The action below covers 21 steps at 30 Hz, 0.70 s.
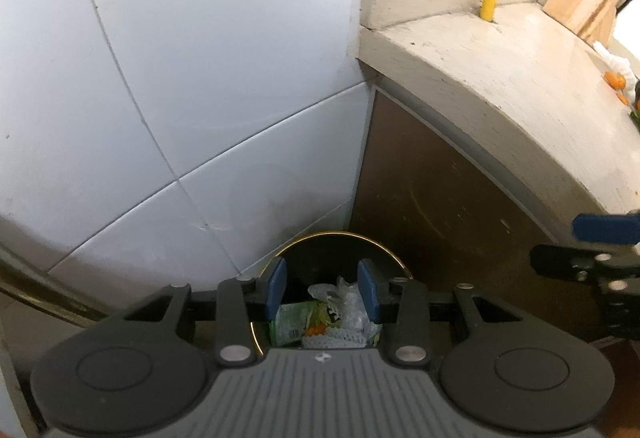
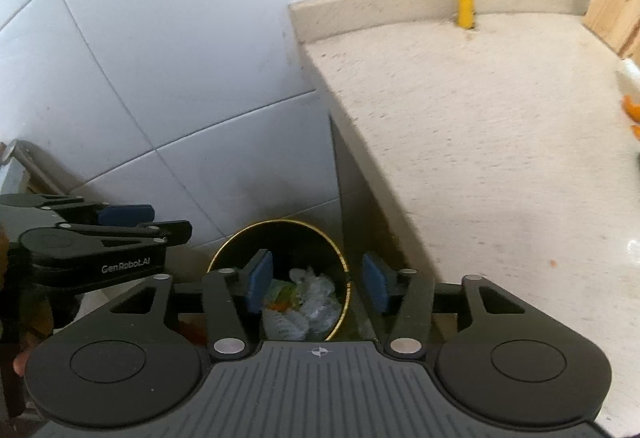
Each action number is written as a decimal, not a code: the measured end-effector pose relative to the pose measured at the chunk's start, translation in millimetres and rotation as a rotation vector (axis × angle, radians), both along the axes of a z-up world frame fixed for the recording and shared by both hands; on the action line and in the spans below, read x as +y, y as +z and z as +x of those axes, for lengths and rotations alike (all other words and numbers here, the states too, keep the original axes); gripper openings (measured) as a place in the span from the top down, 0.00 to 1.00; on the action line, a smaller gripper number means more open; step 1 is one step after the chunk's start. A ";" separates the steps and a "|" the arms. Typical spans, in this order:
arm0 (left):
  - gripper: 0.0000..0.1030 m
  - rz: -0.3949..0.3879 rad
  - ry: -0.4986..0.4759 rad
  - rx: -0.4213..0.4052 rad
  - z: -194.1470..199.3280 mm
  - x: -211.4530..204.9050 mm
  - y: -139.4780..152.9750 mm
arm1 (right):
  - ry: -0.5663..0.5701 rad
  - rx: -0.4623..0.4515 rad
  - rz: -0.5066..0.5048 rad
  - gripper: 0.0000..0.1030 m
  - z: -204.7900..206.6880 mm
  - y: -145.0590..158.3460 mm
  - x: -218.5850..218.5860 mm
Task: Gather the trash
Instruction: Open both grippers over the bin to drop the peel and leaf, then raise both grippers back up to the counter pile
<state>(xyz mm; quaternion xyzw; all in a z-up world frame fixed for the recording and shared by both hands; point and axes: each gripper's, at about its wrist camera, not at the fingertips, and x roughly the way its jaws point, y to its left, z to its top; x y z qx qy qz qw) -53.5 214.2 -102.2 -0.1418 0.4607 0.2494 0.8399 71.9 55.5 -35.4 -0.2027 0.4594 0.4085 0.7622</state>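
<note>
My left gripper point(image 1: 322, 290) hangs with its blue pads spread, nothing between them, over the gold-rimmed black trash bin point(image 1: 376, 244) at lower centre. My right gripper point(image 2: 318, 282) is spread wide and empty too. The bin holds white foam netting point(image 1: 340, 334), a green wrapper point(image 1: 290, 322) and orange peel. Stone countertop point(image 2: 480, 142) fills the right.

Bin point(image 1: 320, 250) on floor left of counter point(image 1: 500, 78), trash point(image 1: 340, 314) inside

The bin's point(image 1: 340, 242) near rim is hidden behind the left gripper point(image 1: 323, 290); orange scraps point(image 2: 632, 110) are cut off at the right edge
</note>
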 end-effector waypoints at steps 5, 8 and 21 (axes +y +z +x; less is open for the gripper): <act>0.67 0.023 -0.016 0.008 -1.5 -3.6 0.2 | -0.011 -0.035 -0.007 0.32 -0.9 10.0 -7.9; 0.67 0.039 -0.019 0.009 -1.8 -5.0 0.4 | -0.017 -0.060 0.001 0.31 -0.4 19.7 -15.3; 0.67 0.096 -0.108 -0.071 -5.0 -24.0 12.6 | -0.070 -0.304 0.031 0.24 -5.9 67.0 -57.6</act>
